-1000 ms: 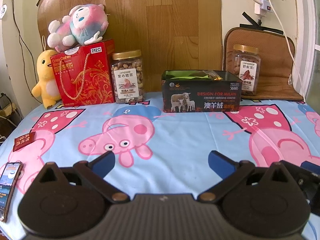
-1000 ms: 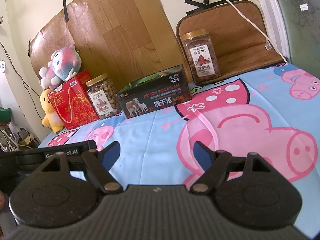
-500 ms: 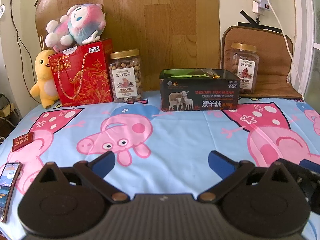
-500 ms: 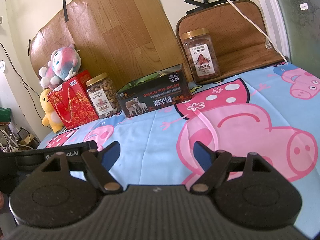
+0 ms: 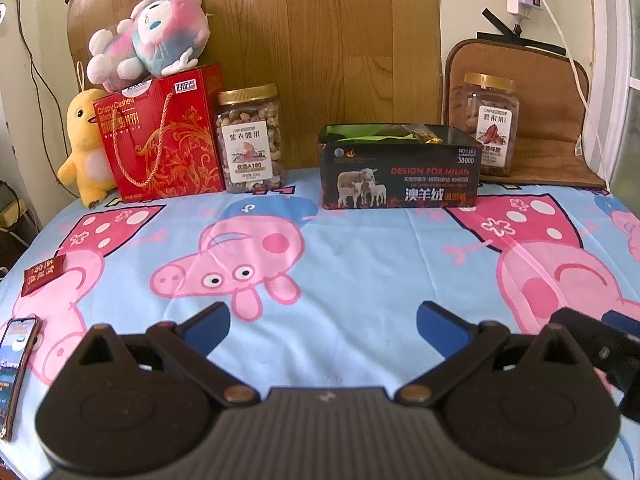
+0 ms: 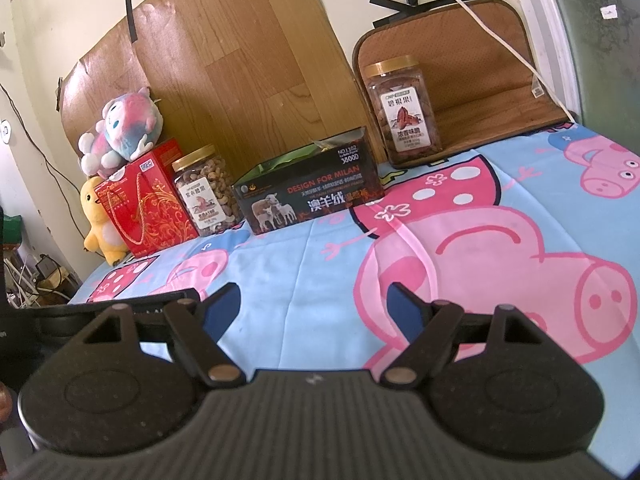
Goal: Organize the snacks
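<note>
**A:** Where are your grippers right now?

**B:** I've got both low over the cartoon-pig cloth (image 5: 360,264). My left gripper (image 5: 323,322) has its blue fingers spread wide with nothing between them. Same for my right gripper (image 6: 315,307), spread and empty.

**A:** And the snacks?

**B:** All far ahead of the tongs, lined up along the wooden board (image 5: 320,40). Straight ahead of the left one is the open black box with the sheep picture (image 5: 400,172), some wrappers and green lining poking out the top, can't really tell what's inside. Ahead and to the left is the cashew jar (image 5: 251,140), upright, gold lid on, just beside the red cashew gift box (image 5: 160,136). A pink-and-blue plush (image 5: 150,40) lies on top of that box, and a yellow duck plush (image 5: 84,144) stands at its left side.

**A:** Anything on the right?

**B:** The pecan jar (image 6: 404,108), upright, ahead of the right gripper on a brown mat (image 6: 480,80), just right of the black box.

**A:** Loose stuff?

**B:** One small dark red snack packet (image 5: 42,276) off to the left of my left gripper, and a phone (image 5: 16,360) nearer, at the cloth's left edge.
</note>
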